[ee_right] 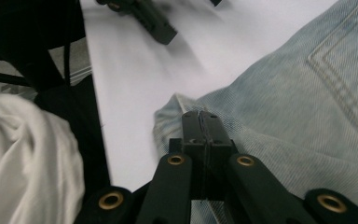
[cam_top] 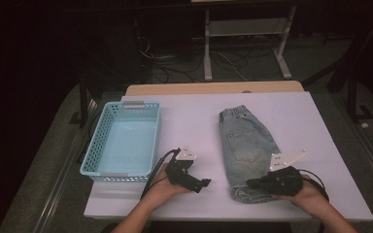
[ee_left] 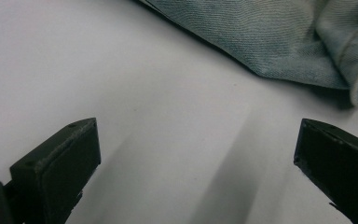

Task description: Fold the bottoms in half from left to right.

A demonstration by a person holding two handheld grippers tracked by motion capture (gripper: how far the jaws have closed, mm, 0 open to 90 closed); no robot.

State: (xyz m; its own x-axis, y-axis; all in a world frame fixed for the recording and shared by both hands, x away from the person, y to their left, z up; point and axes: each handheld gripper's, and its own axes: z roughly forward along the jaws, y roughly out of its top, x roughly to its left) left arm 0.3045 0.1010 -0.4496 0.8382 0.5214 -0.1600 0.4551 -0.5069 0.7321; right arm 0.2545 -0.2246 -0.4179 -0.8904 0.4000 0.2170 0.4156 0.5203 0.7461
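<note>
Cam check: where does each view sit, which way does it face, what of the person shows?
High view: above the person's side, looking forward and down on the table; forearms, both hands, basket, shorts.
Left gripper view: on the left gripper, along its open jaws at the tabletop and shorts edge.
Right gripper view: on the right gripper, jaws shut at the shorts hem.
All three share the shorts.

A pretty dark room is seen past a white table (cam_top: 291, 111), which is lit from above. A wooden board (cam_top: 213, 88) sticks out at its far edge. A white metal stand (cam_top: 245, 34) and tangled cables (cam_top: 175, 65) are spotted on the grey floor (cam_top: 315, 60) behind.
</note>
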